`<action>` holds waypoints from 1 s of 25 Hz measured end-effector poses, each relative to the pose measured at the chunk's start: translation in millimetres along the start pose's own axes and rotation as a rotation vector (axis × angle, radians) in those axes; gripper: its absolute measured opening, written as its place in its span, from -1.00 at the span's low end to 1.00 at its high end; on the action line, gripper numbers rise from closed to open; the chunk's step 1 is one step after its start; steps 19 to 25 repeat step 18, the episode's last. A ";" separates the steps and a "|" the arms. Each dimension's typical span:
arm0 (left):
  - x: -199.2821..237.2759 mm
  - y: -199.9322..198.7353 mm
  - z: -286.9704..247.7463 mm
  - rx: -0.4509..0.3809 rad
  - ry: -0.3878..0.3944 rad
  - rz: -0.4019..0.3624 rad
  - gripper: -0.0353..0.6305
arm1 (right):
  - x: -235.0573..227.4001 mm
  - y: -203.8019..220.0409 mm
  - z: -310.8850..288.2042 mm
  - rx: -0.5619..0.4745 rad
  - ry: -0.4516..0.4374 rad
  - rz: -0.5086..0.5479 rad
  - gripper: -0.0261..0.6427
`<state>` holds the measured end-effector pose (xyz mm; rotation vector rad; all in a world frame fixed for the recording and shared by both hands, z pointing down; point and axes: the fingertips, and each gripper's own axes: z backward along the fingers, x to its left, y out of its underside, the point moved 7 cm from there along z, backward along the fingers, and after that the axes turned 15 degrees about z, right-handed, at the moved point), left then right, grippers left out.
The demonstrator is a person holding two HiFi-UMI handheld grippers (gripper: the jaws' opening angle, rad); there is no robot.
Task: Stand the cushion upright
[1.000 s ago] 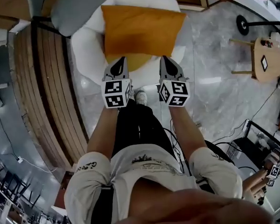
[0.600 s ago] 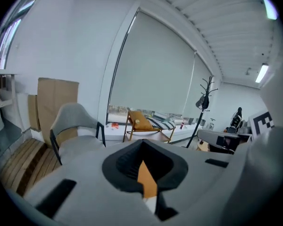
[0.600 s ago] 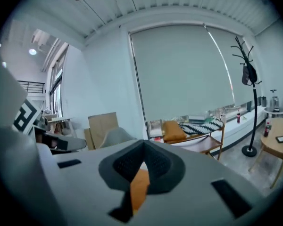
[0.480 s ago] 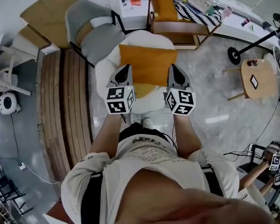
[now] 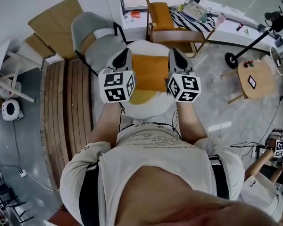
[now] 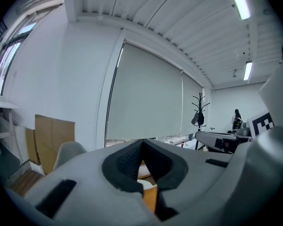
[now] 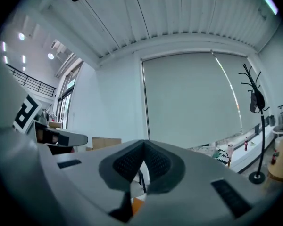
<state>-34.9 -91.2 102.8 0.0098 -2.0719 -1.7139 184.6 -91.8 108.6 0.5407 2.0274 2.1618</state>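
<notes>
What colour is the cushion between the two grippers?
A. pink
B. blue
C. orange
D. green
C. The cushion is plainly orange in the head view, bright against the white round seat below it.

My head camera looks steeply down; cameras on my left tool [image 5: 125,54] and right tool [image 5: 172,53] face level, sharing the coat stand [image 7: 254,98].
</notes>
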 end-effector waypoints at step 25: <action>7.4 -12.5 -18.5 -0.037 0.053 0.005 -0.83 | 14.6 -8.5 -24.1 -0.023 -0.013 0.051 -0.84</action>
